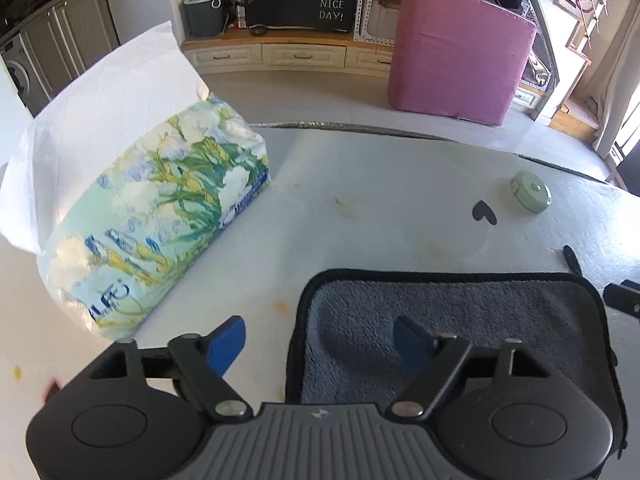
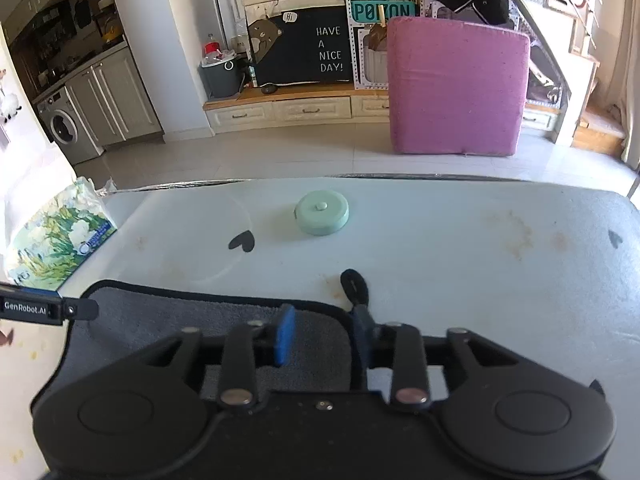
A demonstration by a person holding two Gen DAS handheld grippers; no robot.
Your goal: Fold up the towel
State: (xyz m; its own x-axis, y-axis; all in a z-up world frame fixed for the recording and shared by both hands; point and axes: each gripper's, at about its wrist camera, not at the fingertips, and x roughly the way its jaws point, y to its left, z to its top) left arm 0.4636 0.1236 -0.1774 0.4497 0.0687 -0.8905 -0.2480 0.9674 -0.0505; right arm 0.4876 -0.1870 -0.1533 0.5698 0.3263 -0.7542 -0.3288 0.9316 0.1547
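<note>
A grey towel [image 1: 460, 312] with a black hem lies flat on the white table. It also shows in the right wrist view [image 2: 168, 316]. My left gripper [image 1: 320, 344] is open and empty, straddling the towel's left edge: one blue fingertip [image 1: 228, 344] over bare table, the other over the cloth. My right gripper [image 2: 326, 338] is open, its jaws partly apart, straddling the towel's right edge near the far right corner. A black hanging loop [image 2: 354, 284] sticks out from that corner. I cannot tell whether either gripper touches the towel.
A floral tissue pack [image 1: 160, 216] lies at the table's left, against white sheeting [image 1: 100, 92]. A round mint-green tape measure [image 2: 322, 214] sits near the far edge, by a black heart mark [image 2: 242, 242]. A pink cushion [image 2: 456, 88] stands on the floor beyond.
</note>
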